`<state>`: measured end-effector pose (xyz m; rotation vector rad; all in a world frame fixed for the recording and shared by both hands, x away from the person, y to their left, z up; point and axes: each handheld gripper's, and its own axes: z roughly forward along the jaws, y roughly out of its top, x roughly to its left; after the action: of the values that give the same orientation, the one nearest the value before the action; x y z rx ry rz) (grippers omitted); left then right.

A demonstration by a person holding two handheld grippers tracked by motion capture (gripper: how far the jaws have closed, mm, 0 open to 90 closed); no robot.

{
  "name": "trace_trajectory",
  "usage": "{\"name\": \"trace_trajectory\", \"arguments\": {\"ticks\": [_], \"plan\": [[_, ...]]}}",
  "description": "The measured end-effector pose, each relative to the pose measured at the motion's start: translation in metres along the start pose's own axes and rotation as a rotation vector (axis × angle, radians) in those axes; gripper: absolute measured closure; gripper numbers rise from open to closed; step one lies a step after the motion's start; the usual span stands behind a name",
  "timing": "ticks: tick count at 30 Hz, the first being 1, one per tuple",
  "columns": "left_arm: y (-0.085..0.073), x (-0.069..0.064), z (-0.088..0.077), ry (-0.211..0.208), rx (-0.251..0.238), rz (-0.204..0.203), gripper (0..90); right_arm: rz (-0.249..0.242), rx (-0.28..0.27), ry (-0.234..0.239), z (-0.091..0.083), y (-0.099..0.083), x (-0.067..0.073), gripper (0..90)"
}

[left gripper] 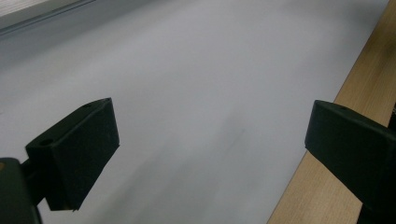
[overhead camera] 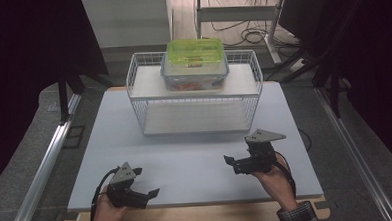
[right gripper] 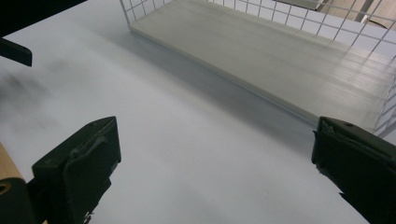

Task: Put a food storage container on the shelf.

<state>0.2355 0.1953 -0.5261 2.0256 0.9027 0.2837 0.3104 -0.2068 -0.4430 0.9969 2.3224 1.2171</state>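
A white wire rack (overhead camera: 138, 100) with two shelves stands at the back middle of the table. On its top shelf a box with a green lid (overhead camera: 195, 51) sits stacked on a clear box (overhead camera: 195, 79) with a grey-blue lid. My left gripper (overhead camera: 147, 181) rests near the front left edge, open and empty; its jaws (left gripper: 212, 123) stand wide over bare white board. My right gripper (overhead camera: 236, 156) hovers at the front right, open and empty, with its jaws (right gripper: 217, 135) spread in front of the rack's bare lower shelf (right gripper: 280, 51).
A white board (overhead camera: 186, 161) covers the table, with a wooden strip (overhead camera: 198, 215) along the front edge. Metal rails (overhead camera: 46, 162) run down both sides. Cables and a desk frame (overhead camera: 240, 18) lie on the floor behind the rack.
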Motion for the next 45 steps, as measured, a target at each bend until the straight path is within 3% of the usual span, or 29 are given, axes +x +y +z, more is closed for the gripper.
{"name": "trace_trajectory", "arguments": {"ticks": [13, 18, 45], "plan": [[0.0, -0.001, 0.0, 0.003, 0.002, 0.002, 3.0, -0.024, 0.016, -0.012, -0.001, -0.016, 0.005, 1.2], [0.0, -0.001, 0.0, 0.004, 0.002, 0.002, 3.0, -0.024, 0.012, -0.047, -0.004, -0.021, 0.005, 0.0], [0.0, -0.001, 0.001, 0.005, 0.005, 0.001, 2.9, -0.02, 0.033, -0.101, -0.021, -0.05, -0.006, 0.0]]}}
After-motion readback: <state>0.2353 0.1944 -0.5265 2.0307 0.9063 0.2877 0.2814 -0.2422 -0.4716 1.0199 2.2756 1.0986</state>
